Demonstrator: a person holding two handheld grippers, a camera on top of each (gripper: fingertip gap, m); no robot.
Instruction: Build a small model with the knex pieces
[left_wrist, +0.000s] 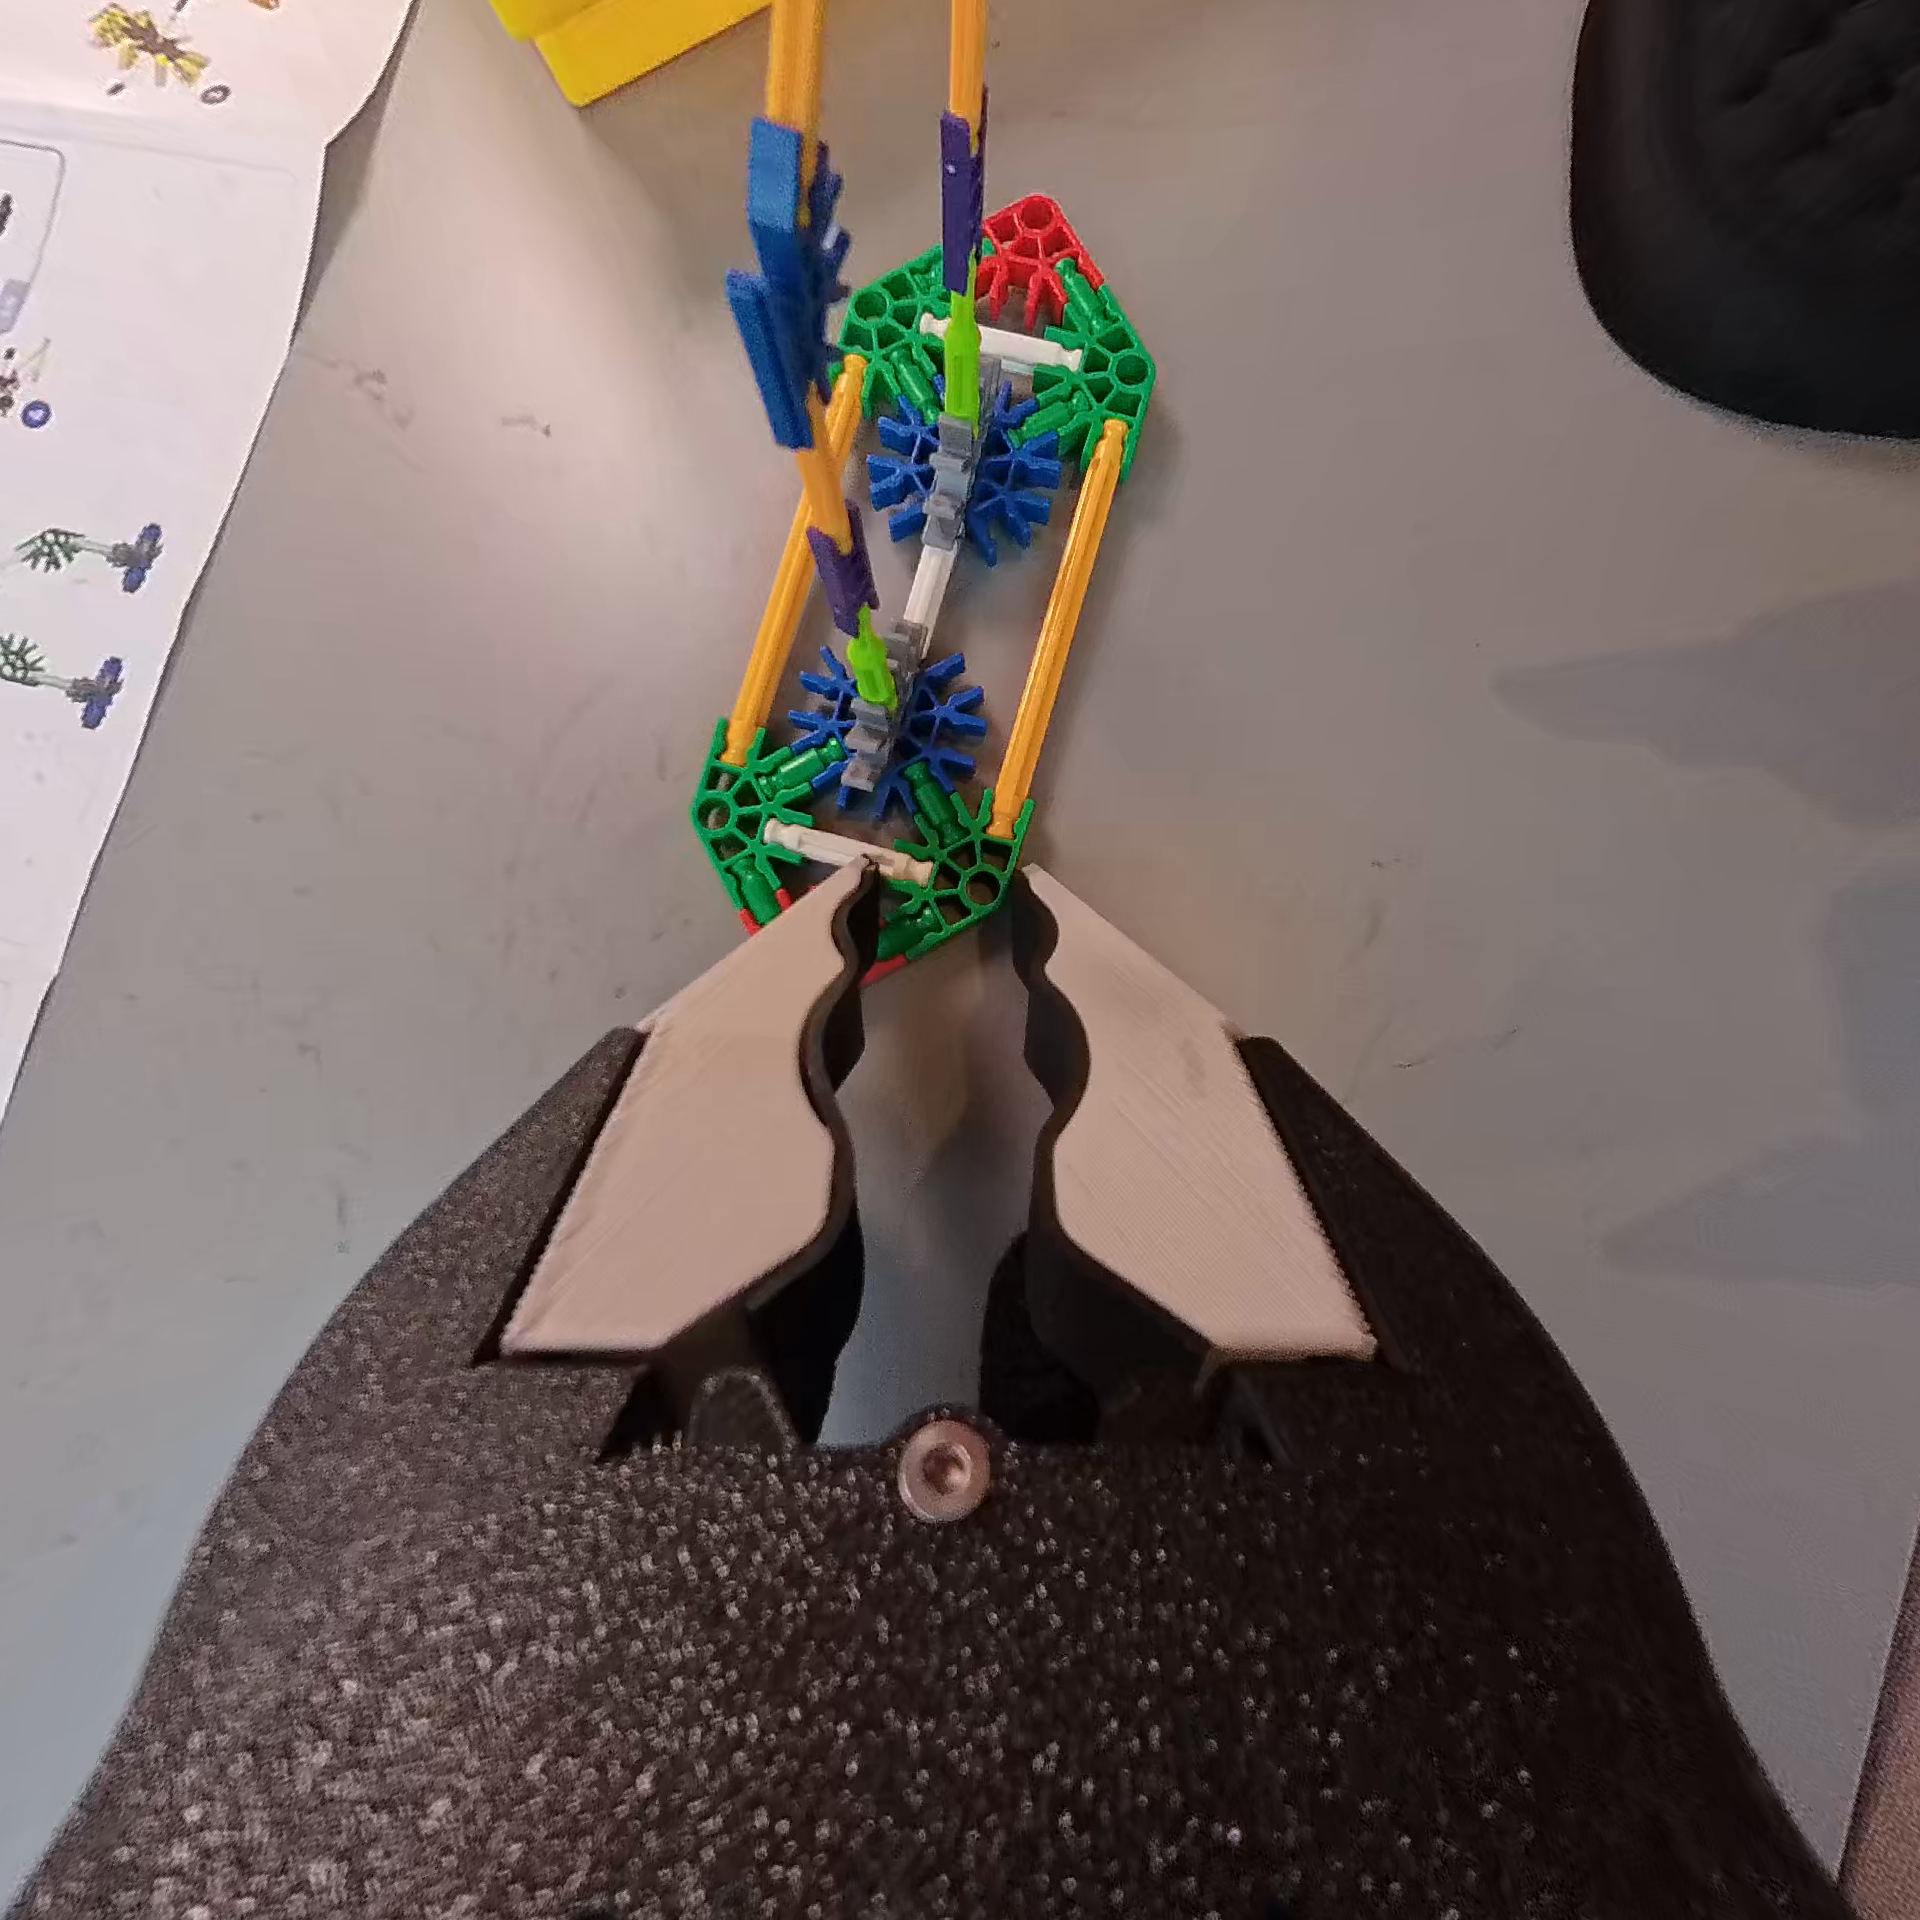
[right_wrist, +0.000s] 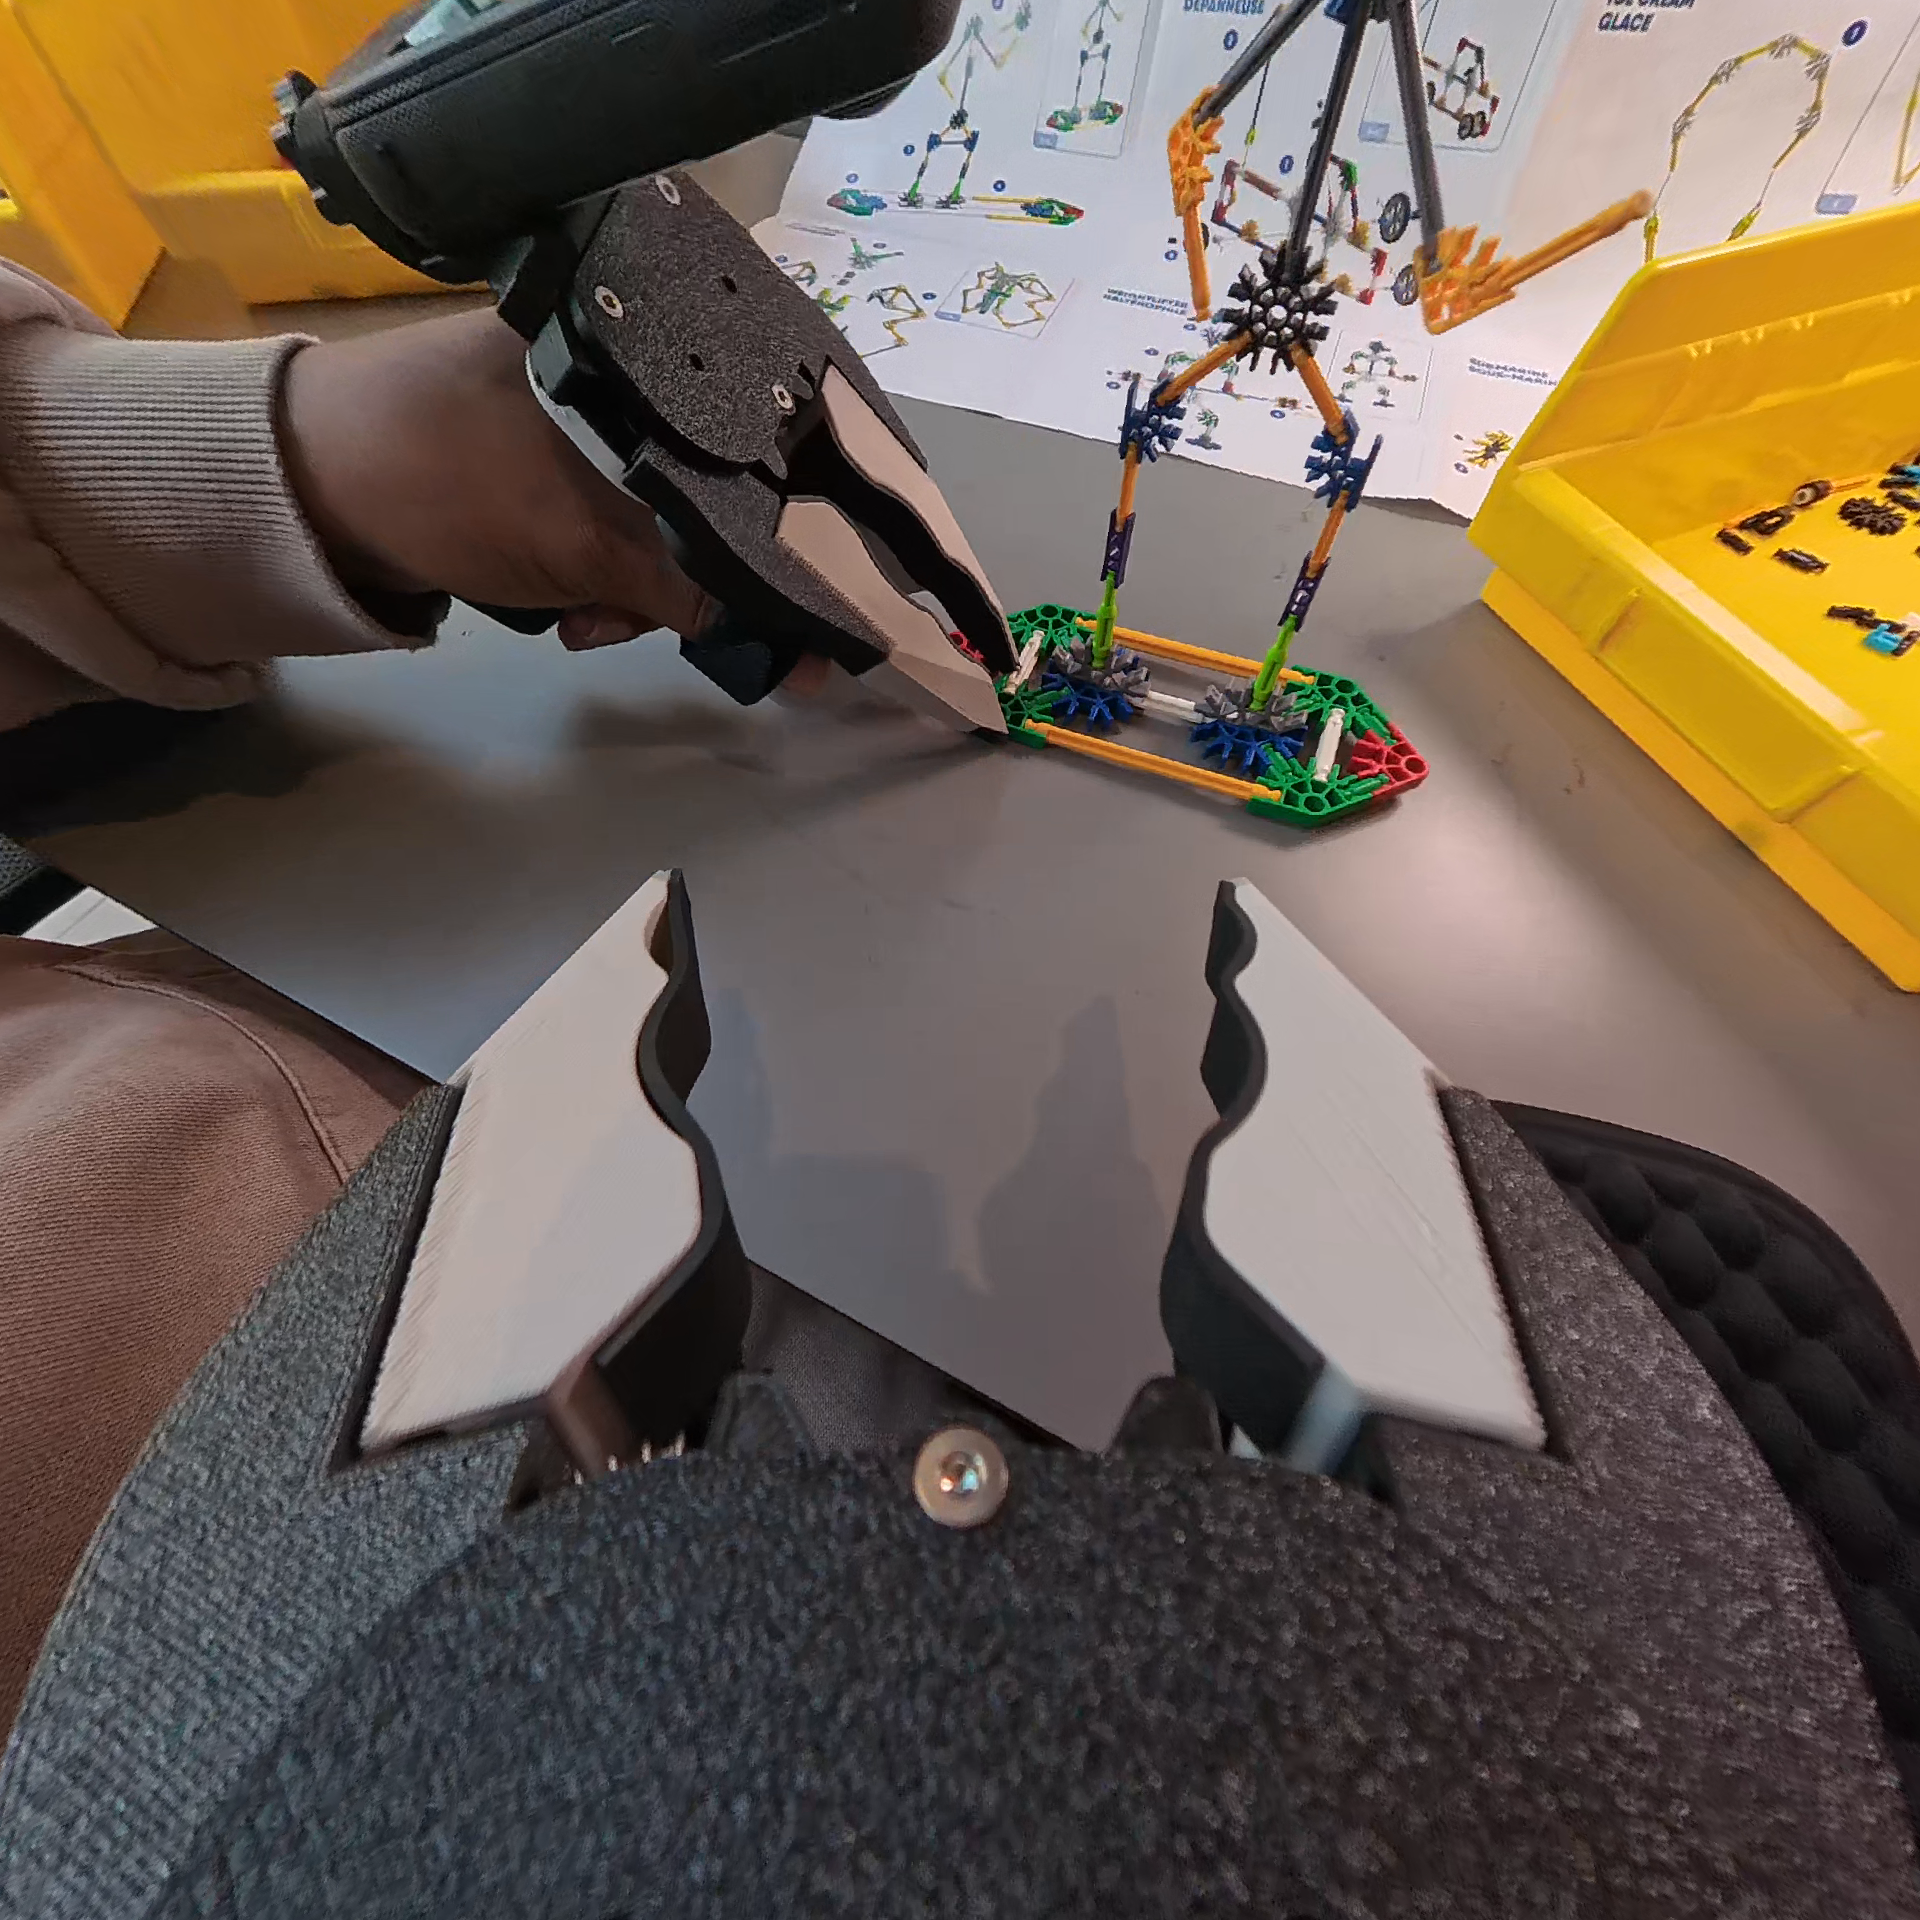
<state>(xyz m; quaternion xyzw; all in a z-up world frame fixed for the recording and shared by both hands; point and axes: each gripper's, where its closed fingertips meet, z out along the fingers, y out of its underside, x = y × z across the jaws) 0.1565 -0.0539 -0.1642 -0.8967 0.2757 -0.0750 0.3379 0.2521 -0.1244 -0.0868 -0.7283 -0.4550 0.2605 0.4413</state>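
A rod-and-connector toy model stands on the grey table (left_wrist: 1455, 831). Its flat base (left_wrist: 925, 582) has green corner connectors, yellow side rods, and blue and grey hub pieces. Two uprights (right_wrist: 1127, 488) rise to a black hub (right_wrist: 1276, 312) bearing orange arms. My left gripper (left_wrist: 943, 883) is narrowed onto the base's near end: one fingertip (left_wrist: 857, 883) touches the white rod, the other the green corner. It also shows in the right wrist view (right_wrist: 992, 696), held by a hand (right_wrist: 468, 499). My right gripper (right_wrist: 951, 894) is open and empty over bare table, short of the base (right_wrist: 1205, 717).
A yellow parts bin (right_wrist: 1714, 582) with small dark pieces stands at the right, and more yellow boxes (right_wrist: 208, 208) at the back left. An instruction sheet (right_wrist: 1039, 208) lies behind the model, and shows in the left wrist view (left_wrist: 125, 416). A black cushion (left_wrist: 1766, 208) lies beside the table. The tips of one gripper are about 15 cm away from the tips of the other.
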